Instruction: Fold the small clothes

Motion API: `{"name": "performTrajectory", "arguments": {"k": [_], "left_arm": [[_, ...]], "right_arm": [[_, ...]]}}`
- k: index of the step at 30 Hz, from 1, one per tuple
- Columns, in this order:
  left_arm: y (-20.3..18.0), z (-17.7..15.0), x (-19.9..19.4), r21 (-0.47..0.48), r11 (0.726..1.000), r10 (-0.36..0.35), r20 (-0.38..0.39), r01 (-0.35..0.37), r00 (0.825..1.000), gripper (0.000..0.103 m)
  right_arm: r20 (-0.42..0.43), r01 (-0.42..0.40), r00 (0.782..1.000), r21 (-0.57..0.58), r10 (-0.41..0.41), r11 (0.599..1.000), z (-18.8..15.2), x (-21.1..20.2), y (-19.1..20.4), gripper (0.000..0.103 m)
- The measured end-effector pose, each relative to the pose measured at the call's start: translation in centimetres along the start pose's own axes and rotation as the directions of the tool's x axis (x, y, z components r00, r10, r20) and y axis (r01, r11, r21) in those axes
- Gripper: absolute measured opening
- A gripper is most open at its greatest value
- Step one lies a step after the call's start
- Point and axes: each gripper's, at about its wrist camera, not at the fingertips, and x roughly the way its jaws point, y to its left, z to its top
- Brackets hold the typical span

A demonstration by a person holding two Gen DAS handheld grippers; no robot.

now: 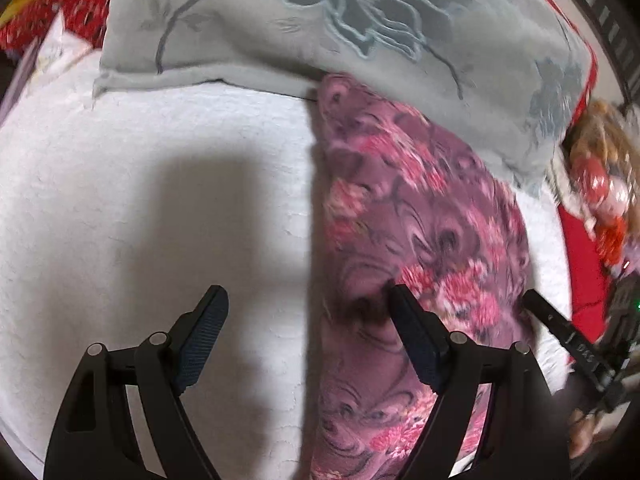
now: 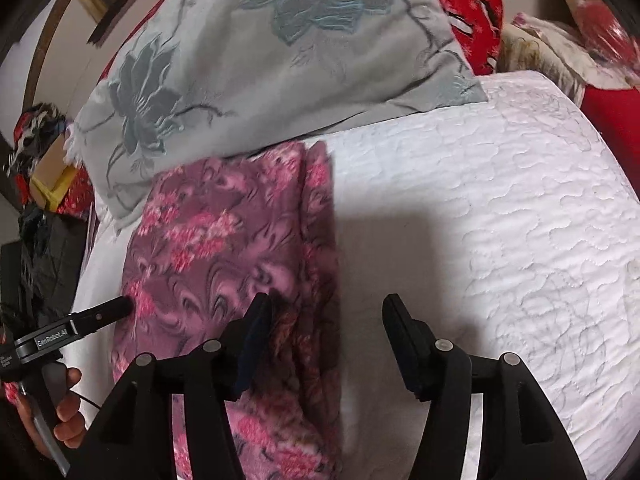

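Purple-pink floral garment (image 1: 420,216), fleecy-looking w/ swirl + blossom print, lies folded into a long narrow strip on white quilted bedspread (image 1: 140,168); far end tucked just under the edge of grey flower-embroidered pillow (image 1: 320,32). Layered fold edges visible along its side in right wrist view (image 2: 224,240). Left gripper (image 1: 308,300) jaws spread wide, empty: one finger over the garment, other over bare quilt. Right gripper (image 2: 326,308) also spread, nothing pinched, straddling the strip's edge. Red patterned fabric (image 2: 476,4) behind pillow. Frames a bit blurred.
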Motion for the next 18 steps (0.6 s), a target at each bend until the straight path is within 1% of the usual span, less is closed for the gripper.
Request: {"name": "performTrajectory", "arguments": {"k": [3, 6, 8, 10, 11, 12, 14, 15, 18], "left_arm": [[1.2, 0.7, 0.4, -0.058, 0.997, -0.055, -0.035, 0.053, 0.998, 0.083], [0.9, 0.8, 0.9, -0.057, 0.995, -0.082, -0.047, 0.079, 0.996, 0.083], [0.4, 0.9, 1.3, -0.047, 0.995, -0.094, -0.055, 0.092, 0.994, 0.083], [0.0, 1.2, 1.6, -0.050, 0.993, -0.106, -0.062, 0.103, 0.992, 0.083], [-0.3, 1.3, 1.9, -0.057, 0.992, -0.115, -0.070, 0.111, 0.991, 0.083], [-0.4, 1.4, 2.2, -0.063, 0.991, -0.122, -0.078, 0.117, 0.989, 0.083], [-0.5, 1.5, 2.6, -0.072, 0.989, -0.135, -0.088, 0.129, 0.987, 0.083], [-0.4, 1.5, 2.7, -0.075, 0.988, -0.143, -0.089, 0.136, 0.986, 0.083], [-0.1, 1.5, 3.0, -0.079, 0.984, -0.169, -0.090, 0.162, 0.981, 0.083]], "right_arm": [[0.000, -0.037, 0.999, 0.049, 0.037, 0.998, 0.6, 0.6, -0.8, 0.061], [0.004, -0.073, 0.997, 0.073, 0.073, 0.995, 1.1, 1.4, -0.7, 0.061], [0.046, -0.081, 0.996, 0.063, 0.078, 0.995, 1.5, 1.1, -0.2, 0.061], [0.086, -0.105, 0.991, 0.048, 0.101, 0.993, 2.0, 0.9, 0.4, 0.060], [0.093, -0.118, 0.989, 0.037, 0.114, 0.992, 2.3, 0.9, 0.9, 0.058], [0.083, -0.113, 0.990, 0.021, 0.111, 0.993, 2.5, 1.3, 1.4, 0.058], [0.035, -0.069, 0.997, -0.002, 0.069, 0.998, 2.8, 2.3, 2.1, 0.058], [0.025, -0.062, 0.998, -0.002, 0.062, 0.998, 2.7, 2.5, 2.2, 0.058], [0.044, -0.062, 0.997, 0.008, 0.062, 0.998, 2.0, 2.2, 1.6, 0.059]]}}
